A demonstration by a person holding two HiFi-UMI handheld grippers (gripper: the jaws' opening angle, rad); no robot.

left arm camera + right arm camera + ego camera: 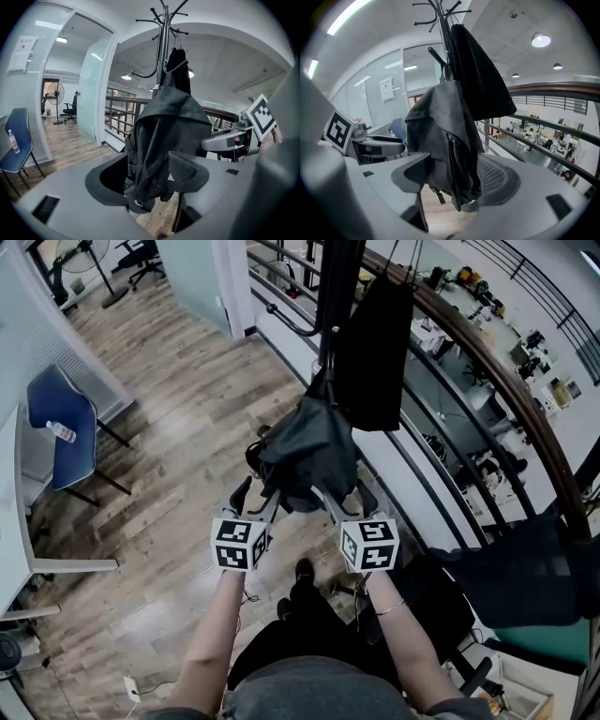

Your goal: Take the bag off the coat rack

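Gaping wide, the left gripper (147, 176) and right gripper (454, 176) each straddle the lower end of the dark grey fabric backpack (309, 451). It hangs on the black metal coat rack (337, 287), left of a black garment (375, 343).

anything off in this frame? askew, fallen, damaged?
Nothing stands out. The backpack hangs slumped but intact on the coat rack, below a black garment. The only stray item is a bottle on the blue chair. The left gripper and right gripper are open around the backpack's lower end.
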